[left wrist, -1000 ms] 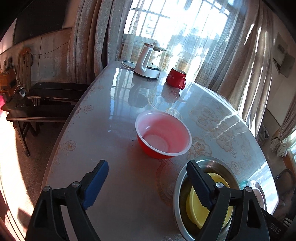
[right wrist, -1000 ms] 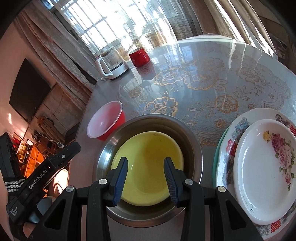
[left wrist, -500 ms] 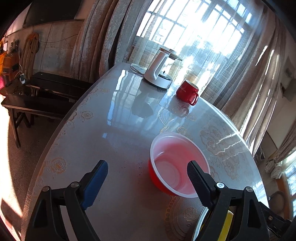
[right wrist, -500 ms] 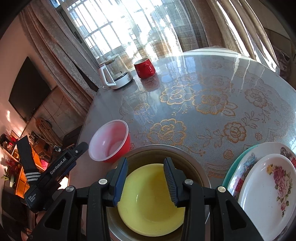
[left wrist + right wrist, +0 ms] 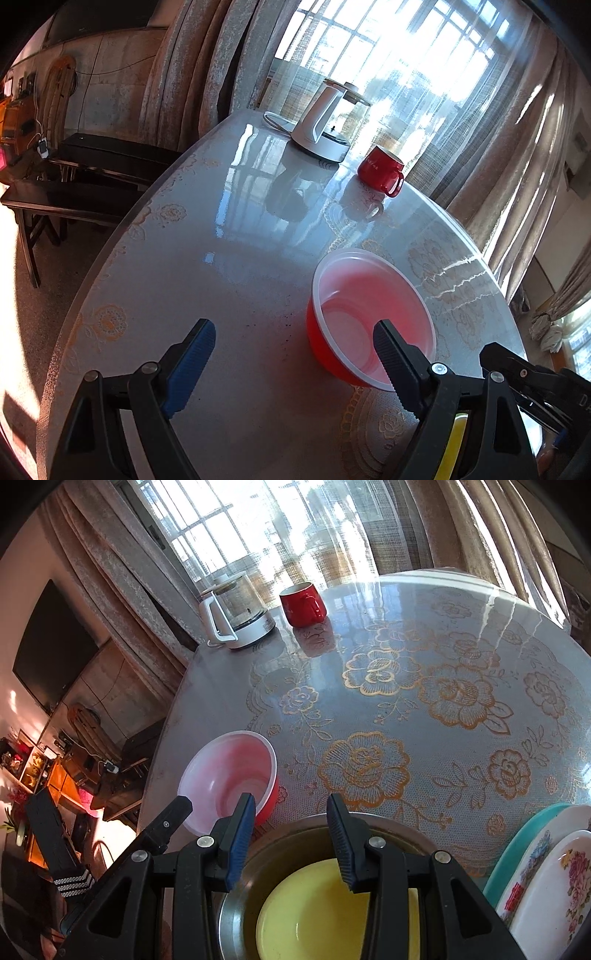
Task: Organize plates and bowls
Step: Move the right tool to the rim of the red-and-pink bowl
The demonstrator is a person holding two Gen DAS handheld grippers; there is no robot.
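Observation:
A red plastic bowl (image 5: pixel 369 314) with a pale inside stands empty on the glass-topped table (image 5: pixel 221 258). My left gripper (image 5: pixel 291 350) hangs open and wide at its near left side; the right finger (image 5: pixel 391 354) overlaps the bowl's inside and the blue pad is well clear of it. A yellow bowl (image 5: pixel 314 915) sits nested in a steel bowl (image 5: pixel 291 838). Above their far edge, my right gripper (image 5: pixel 290 812) is open with nothing between its pads. The red bowl (image 5: pixel 229 775) lies just left of it.
A white kettle (image 5: pixel 325 125) and a red mug (image 5: pixel 382 170) stand at the table's far side by the curtains. Floral plates (image 5: pixel 554 893) are stacked on a teal plate (image 5: pixel 517 849) at the right. Dark benches (image 5: pixel 74 184) stand beyond the left edge.
The left gripper has swung left and sunk toward the red bowl; the steel bowl has slid out of its view. The right gripper has drawn back from over the yellow bowl.

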